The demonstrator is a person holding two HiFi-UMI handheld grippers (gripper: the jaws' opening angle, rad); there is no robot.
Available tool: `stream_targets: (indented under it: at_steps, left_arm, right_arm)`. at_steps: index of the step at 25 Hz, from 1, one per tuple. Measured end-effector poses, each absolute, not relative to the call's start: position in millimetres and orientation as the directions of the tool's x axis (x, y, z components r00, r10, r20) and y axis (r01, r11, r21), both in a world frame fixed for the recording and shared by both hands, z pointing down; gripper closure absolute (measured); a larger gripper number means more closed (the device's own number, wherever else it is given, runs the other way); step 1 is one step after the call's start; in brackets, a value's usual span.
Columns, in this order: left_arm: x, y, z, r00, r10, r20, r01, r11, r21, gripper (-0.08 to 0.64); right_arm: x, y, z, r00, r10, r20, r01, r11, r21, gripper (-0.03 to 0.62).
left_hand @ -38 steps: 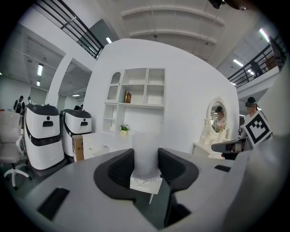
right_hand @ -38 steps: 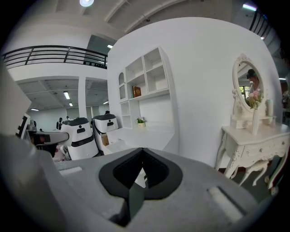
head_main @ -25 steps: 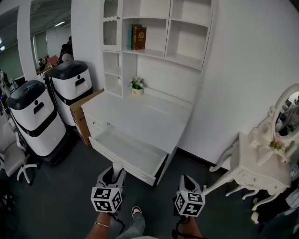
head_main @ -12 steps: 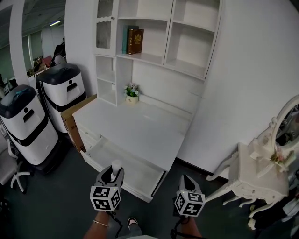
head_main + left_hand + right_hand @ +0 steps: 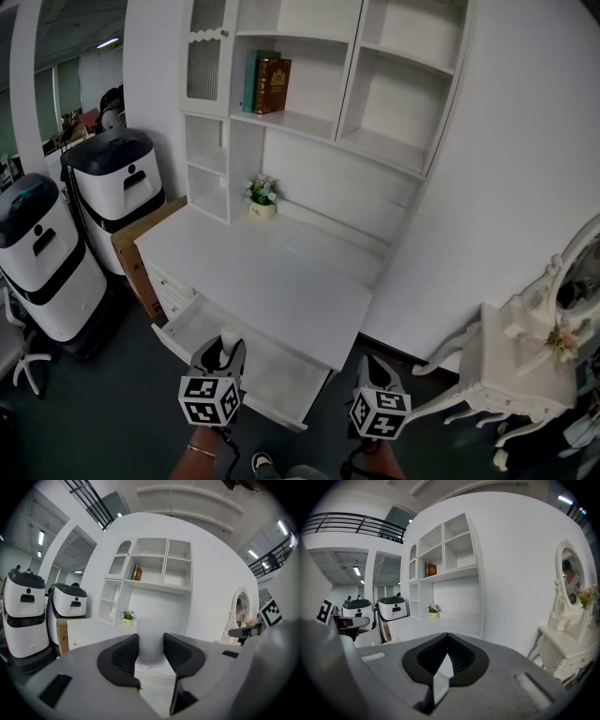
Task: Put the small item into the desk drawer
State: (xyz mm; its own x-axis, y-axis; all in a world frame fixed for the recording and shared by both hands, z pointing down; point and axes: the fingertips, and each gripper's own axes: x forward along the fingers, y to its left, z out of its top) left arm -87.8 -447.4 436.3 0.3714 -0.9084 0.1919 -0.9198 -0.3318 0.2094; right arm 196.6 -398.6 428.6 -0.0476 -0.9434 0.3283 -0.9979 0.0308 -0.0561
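The white desk (image 5: 281,281) has its drawer (image 5: 272,375) pulled open towards me, and the drawer looks bare inside. My left gripper (image 5: 227,347) hangs over the drawer's near left part, shut on a small white cylindrical item (image 5: 230,337). In the left gripper view the item (image 5: 150,634) stands upright between the dark pads of the left gripper (image 5: 151,648). My right gripper (image 5: 372,367) hovers off the drawer's right front corner. In the right gripper view the right gripper (image 5: 448,640) is shut, its pads meeting with nothing between them.
Two white and black machines (image 5: 42,253) (image 5: 117,178) and a cardboard box (image 5: 131,248) stand left of the desk. A small flower pot (image 5: 262,199) sits on the desk's back, with books (image 5: 269,84) on the hutch shelf. A white dressing table (image 5: 525,370) stands at right.
Both grippers have come closer to the desk. The left one, still holding the white item, has gone from in front of the drawer to over its near part.
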Motion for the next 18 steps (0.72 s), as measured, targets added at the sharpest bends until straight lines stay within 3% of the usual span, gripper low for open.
stream_targets:
  at_steps: [18]
  left_arm:
    - [-97.3,-483.8,440.3,0.307,-0.931,0.197,-0.933,-0.254,0.254,0.399]
  right_arm:
    - [181.7,-475.9,412.9,-0.134,-0.938,0.320,-0.991,0.135,-0.019,0.592]
